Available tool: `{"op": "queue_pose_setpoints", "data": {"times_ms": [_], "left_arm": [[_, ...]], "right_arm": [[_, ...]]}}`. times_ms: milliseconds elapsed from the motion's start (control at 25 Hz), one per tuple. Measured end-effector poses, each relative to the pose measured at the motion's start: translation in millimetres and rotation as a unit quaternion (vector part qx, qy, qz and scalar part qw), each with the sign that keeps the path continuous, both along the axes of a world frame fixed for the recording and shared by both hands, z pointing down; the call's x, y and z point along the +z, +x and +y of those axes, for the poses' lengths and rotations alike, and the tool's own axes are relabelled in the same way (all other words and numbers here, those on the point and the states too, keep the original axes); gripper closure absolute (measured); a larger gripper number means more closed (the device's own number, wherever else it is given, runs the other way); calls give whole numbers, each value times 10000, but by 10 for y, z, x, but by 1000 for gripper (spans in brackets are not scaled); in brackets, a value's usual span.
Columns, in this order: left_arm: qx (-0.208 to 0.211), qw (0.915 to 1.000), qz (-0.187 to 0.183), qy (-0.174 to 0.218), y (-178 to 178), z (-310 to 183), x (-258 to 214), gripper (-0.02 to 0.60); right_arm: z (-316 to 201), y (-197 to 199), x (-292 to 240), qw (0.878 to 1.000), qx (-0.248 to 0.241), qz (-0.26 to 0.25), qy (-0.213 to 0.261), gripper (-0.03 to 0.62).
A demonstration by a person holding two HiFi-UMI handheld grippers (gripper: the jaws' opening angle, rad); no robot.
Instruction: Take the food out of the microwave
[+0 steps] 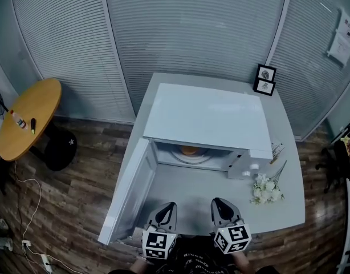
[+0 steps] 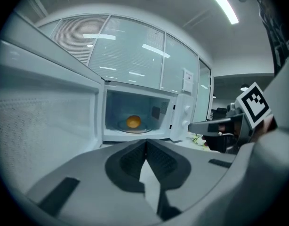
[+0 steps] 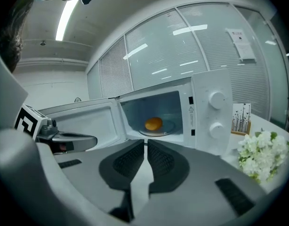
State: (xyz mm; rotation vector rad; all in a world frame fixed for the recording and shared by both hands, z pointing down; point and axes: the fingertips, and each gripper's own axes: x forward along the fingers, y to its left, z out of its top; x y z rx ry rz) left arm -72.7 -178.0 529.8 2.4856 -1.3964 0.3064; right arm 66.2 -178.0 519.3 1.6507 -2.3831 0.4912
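Note:
A white microwave [image 1: 206, 119] stands on the grey table [image 1: 289, 153] with its door [image 1: 126, 190] swung open to the left. Inside, an orange piece of food [image 1: 190, 150] [image 2: 133, 121] [image 3: 153, 124] rests on the glass turntable plate [image 3: 158, 130]. My left gripper [image 1: 166, 211] [image 2: 145, 142] and right gripper [image 1: 219, 204] [image 3: 146, 144] hover side by side near the table's front edge, well short of the cavity. Both are shut with nothing between the jaws.
White flowers [image 1: 266, 190] lie on the table right of the microwave. Two small framed pictures [image 1: 265, 79] stand at the back right corner. A round wooden table [image 1: 27, 119] stands off to the left on the wood floor.

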Motion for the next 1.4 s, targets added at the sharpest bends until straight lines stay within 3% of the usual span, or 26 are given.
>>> {"op": "queue_pose_setpoints", "data": {"times_ms": [280,400,680,1000,1400], "left_arm": [[25,10000,71,-50,-56,-34,16,574],[-53,9999,114,-107,-86,-52,59,574],[-267,9995,140,-137,-172,-97,84,574],[-417,9988,60,-245,-194,-105,185,574],[-471,9983,23,-349,-219,-153,239,574]], "right_arm": [[-332,-192,-120,9996,-152,121,197,581],[-459,-272,-129,9995,-285,-15,149,475],[-796,-393,-185,9995,-209,124,214,331],[-1236,-528,-258,9989,-146,277,339,290],[-1675,-606,-58,9985,30,548,45,264]]}}
